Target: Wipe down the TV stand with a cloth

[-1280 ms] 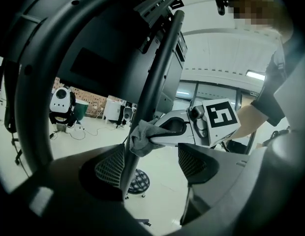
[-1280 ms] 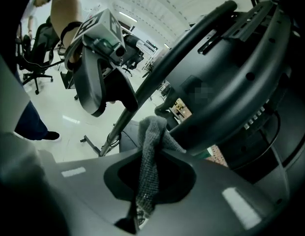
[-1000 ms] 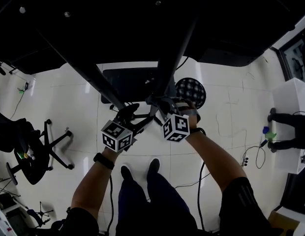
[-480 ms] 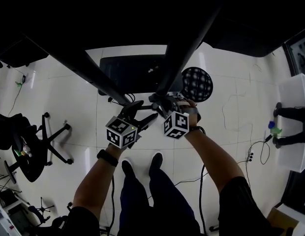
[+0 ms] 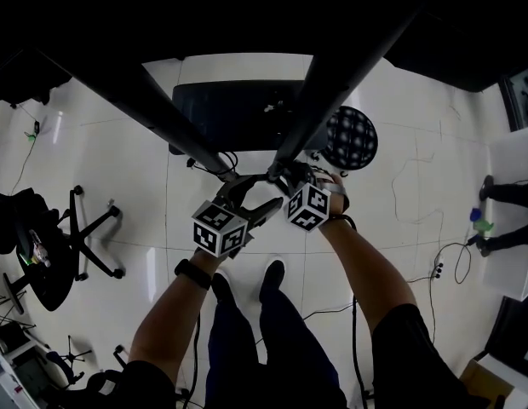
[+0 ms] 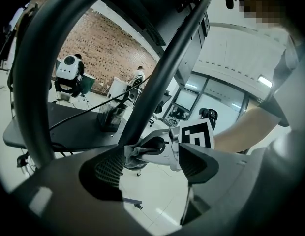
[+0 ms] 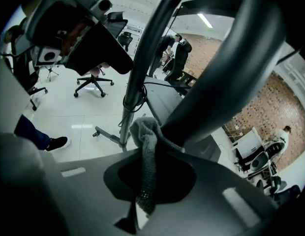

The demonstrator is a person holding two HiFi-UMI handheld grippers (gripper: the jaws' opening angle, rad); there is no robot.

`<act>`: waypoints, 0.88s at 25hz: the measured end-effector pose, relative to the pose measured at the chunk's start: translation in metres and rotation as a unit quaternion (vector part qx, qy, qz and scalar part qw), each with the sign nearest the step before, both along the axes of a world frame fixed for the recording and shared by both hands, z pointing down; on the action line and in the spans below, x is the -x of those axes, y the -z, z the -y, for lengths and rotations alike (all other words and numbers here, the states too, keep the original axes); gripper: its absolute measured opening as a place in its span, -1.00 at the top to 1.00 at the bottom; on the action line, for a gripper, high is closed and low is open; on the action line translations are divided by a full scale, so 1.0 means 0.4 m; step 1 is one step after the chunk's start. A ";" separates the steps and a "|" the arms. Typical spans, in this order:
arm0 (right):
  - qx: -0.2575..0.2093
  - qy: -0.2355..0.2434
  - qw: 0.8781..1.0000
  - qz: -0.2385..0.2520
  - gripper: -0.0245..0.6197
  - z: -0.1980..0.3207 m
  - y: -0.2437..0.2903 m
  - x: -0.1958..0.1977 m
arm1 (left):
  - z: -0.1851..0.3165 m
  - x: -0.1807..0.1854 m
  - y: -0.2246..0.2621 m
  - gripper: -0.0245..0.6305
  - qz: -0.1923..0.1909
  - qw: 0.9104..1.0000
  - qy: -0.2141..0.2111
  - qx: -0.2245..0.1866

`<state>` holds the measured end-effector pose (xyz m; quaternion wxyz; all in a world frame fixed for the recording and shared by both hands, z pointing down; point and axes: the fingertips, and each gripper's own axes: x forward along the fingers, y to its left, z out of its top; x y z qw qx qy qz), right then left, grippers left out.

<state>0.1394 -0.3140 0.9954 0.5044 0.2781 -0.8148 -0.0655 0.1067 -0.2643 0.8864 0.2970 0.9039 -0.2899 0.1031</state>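
Office chair at the far left of the head view, partly cut by the frame edge, well apart from your hands. Your left gripper hangs near the foot of the left pole of the TV stand. In its own view the jaws stand wide apart, with only floor between them and nothing touched.

The stand's upper part is lost in black at the top of the head view. Only the two slanted poles and the dark base plate on the floor read clearly.

The cloth, grey and knitted, is pinched in your right gripper, jaws narrow on it. Its bunched top presses against the right pole. In the left gripper view it shows only as a small wad between the right gripper's tip and the pole. In the head view it is hidden behind that gripper and its marker cube.

A round perforated object lies on the floor just right of the right pole, and you cannot tell what it is. A white box at the far right is cut off by the frame.
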 end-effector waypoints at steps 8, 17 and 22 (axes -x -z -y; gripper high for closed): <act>0.031 -0.071 0.990 0.114 0.88 -0.076 0.100 0.037 | -0.051 0.024 0.086 -0.22 -0.022 1.000 -0.010 0.001; 0.031 -0.074 0.964 0.254 0.88 -0.217 0.479 0.155 | -0.198 0.126 0.384 -0.22 -0.053 0.997 -0.032 -0.046; -0.006 -0.048 0.949 0.311 0.88 -0.297 0.734 0.235 | -0.304 0.242 0.517 -0.22 -0.047 0.996 -0.032 -0.071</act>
